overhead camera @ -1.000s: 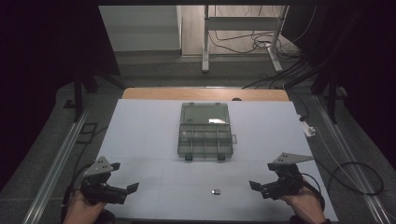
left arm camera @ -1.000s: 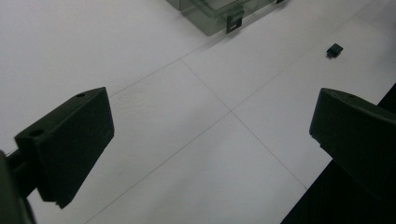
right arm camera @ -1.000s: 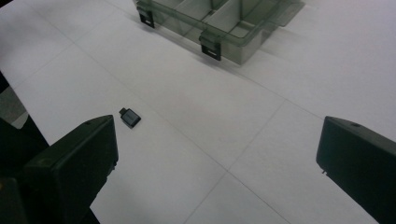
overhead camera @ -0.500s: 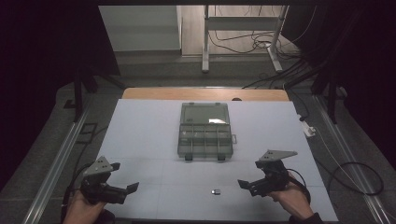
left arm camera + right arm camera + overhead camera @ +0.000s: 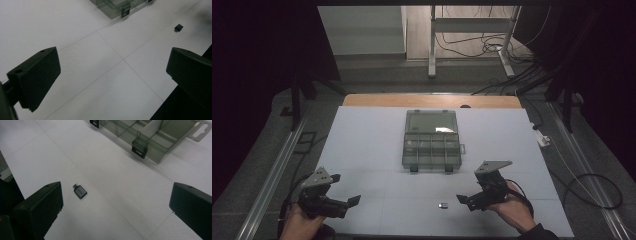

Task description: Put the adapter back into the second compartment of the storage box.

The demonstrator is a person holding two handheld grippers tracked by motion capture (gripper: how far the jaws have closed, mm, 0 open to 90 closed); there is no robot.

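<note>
While the small dark adapter (image 5: 80,191) lies on the white table (image 5: 362,150), right gripper (image 5: 468,202) just beside it, jaws apart, left gripper (image 5: 348,205) jaws apart, clear compartment box (image 5: 432,140) beyond.

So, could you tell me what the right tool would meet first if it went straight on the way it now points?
Probably the small dark adapter on the white mat. The right tool, jaws open, points toward it in the high view. In its own view, though, the adapter sits left of centre, so it might pass beside it.
</note>
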